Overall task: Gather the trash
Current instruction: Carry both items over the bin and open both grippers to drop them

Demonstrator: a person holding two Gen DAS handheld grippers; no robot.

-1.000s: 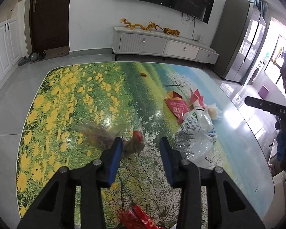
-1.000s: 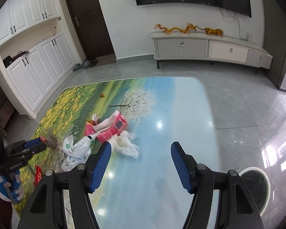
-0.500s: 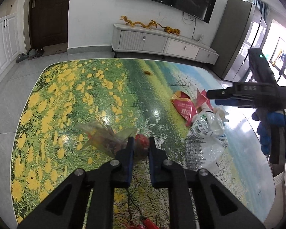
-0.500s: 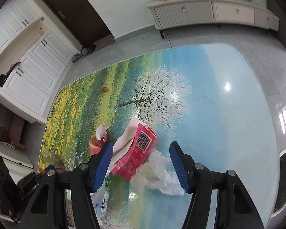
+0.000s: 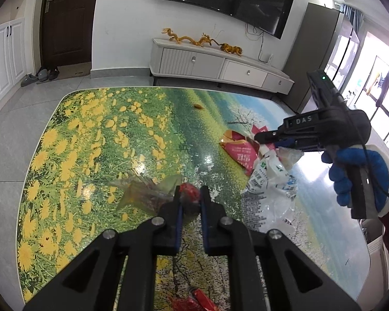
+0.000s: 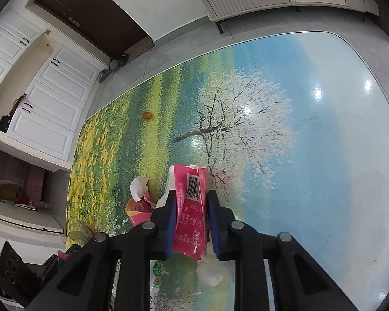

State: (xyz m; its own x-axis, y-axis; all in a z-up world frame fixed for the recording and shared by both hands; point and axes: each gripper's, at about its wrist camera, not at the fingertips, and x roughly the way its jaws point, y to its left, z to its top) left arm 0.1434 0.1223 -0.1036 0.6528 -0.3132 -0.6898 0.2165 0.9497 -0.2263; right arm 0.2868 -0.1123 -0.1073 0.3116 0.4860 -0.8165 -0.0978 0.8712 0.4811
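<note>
On the table (image 5: 90,129), printed with a flower field, my left gripper (image 5: 190,193) is shut on a crumpled clear wrapper (image 5: 142,191) with a red bit at its tip. In the right wrist view my right gripper (image 6: 190,199) is closing its jaws on a pink carton (image 6: 192,223) with a barcode, and the pads touch both its sides. From the left wrist view the right gripper (image 5: 269,140) hangs over the trash pile, held by a blue-gloved hand (image 5: 350,171).
Beside the carton lie a red snack bag (image 5: 240,150), a white printed plastic bag (image 5: 269,181) and a white tissue (image 6: 210,272). A small orange scrap (image 6: 147,114) sits far out. Another red wrapper (image 5: 194,300) lies near me. A TV cabinet (image 5: 207,62) stands behind.
My left jaws shut on the clear wrapper. The right gripper came in over the pile, dipped down and closed from wide apart onto the pink carton.
</note>
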